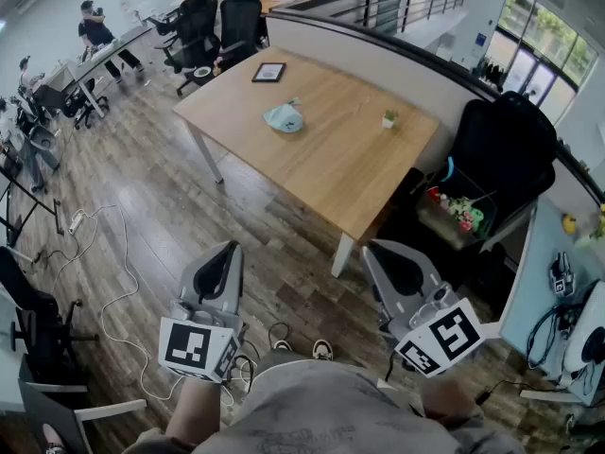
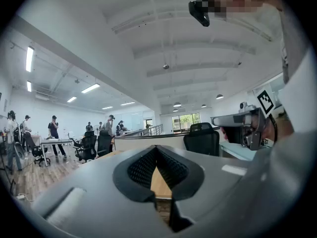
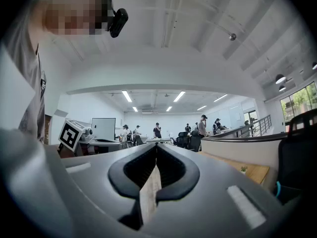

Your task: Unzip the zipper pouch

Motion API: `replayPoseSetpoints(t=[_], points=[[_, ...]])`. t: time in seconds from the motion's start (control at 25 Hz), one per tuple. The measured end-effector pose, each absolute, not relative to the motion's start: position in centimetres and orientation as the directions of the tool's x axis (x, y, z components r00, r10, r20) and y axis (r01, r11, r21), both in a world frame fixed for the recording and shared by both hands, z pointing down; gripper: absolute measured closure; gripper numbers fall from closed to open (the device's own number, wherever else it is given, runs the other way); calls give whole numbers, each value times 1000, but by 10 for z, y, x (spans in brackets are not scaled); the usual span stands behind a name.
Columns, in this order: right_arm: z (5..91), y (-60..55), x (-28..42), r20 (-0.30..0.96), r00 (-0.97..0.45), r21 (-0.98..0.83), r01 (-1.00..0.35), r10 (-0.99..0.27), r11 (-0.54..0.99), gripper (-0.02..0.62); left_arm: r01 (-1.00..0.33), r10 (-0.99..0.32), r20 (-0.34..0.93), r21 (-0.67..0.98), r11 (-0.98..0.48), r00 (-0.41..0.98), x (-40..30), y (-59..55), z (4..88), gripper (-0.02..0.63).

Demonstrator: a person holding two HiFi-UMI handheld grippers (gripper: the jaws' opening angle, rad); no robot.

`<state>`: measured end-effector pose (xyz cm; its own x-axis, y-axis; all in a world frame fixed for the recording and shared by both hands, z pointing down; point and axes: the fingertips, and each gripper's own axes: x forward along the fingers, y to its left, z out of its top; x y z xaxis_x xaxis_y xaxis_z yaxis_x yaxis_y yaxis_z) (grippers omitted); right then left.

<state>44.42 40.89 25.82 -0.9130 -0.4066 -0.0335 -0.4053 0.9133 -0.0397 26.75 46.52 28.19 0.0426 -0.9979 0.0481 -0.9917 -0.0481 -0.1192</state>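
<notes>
The light blue zipper pouch lies on the wooden table, well ahead of both grippers. My left gripper is held low near my body, over the wooden floor; its jaws are shut with nothing between them. My right gripper is level with it, off the table's near corner, also shut and empty. Neither gripper touches the pouch. Neither gripper view shows the pouch.
A small potted plant and a dark framed picture also stand on the table. A black office chair and a basket of flowers are on the right. Cables trail over the floor at left. People stand at far desks.
</notes>
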Motion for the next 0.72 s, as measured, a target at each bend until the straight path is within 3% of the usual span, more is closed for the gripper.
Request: replayPoseSetpoints(t=[0.72], points=[[269, 382, 463, -16, -880, -18, -475, -475, 880, 580, -997, -999, 42, -76, -10, 7, 276, 453, 290, 604]])
